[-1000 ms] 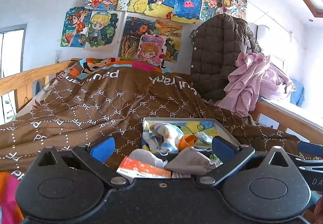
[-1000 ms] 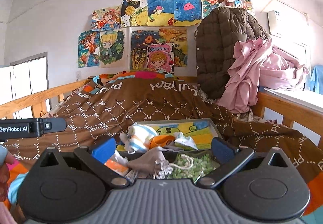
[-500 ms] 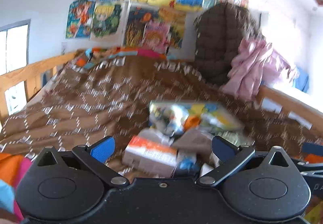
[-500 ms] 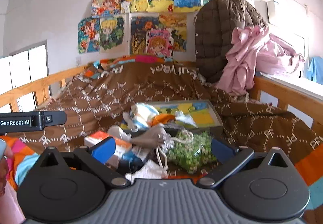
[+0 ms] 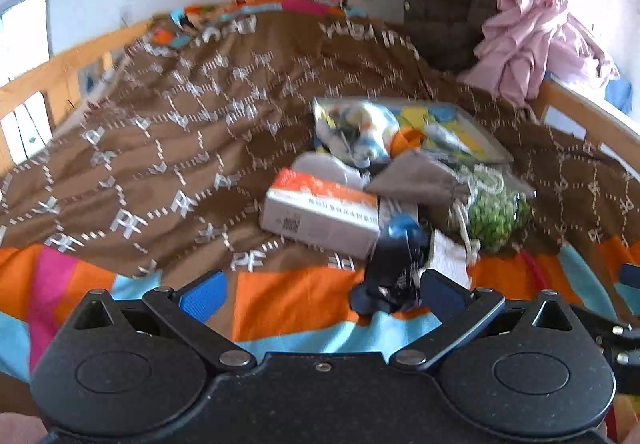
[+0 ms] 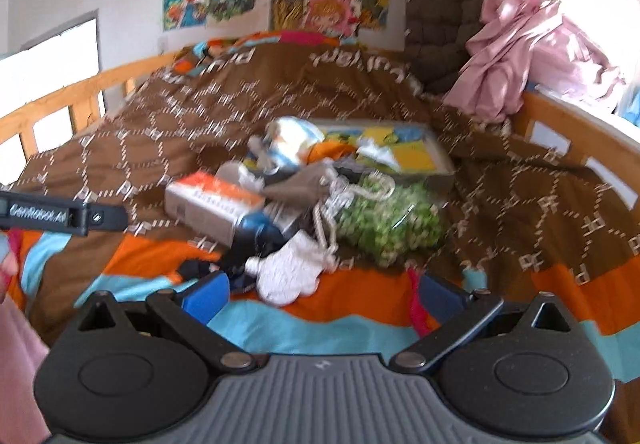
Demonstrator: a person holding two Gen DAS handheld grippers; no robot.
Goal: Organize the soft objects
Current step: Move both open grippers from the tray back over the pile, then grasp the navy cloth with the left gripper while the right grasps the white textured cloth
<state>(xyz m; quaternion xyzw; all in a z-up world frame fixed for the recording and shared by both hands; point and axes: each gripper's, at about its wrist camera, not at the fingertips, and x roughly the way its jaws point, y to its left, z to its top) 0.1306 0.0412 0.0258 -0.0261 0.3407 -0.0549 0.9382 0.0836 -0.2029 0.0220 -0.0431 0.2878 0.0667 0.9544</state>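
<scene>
Motion-smeared pile [image 6: 304, 204] beyond 2 wide-spread tools, details unreadable

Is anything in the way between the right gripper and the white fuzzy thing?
Nothing visible. The right gripper is open, and the white fuzzy thing lies on the blanket just ahead of its fingers.

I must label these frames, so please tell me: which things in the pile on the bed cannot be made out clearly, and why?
- Print on the orange and white box: motion blur in both views.
- Dark blue object near the left gripper: blurred, identity unclear.
- Contents of the tray: soft items cover its near part.
- Right gripper: only an edge shows in the left view.
</scene>
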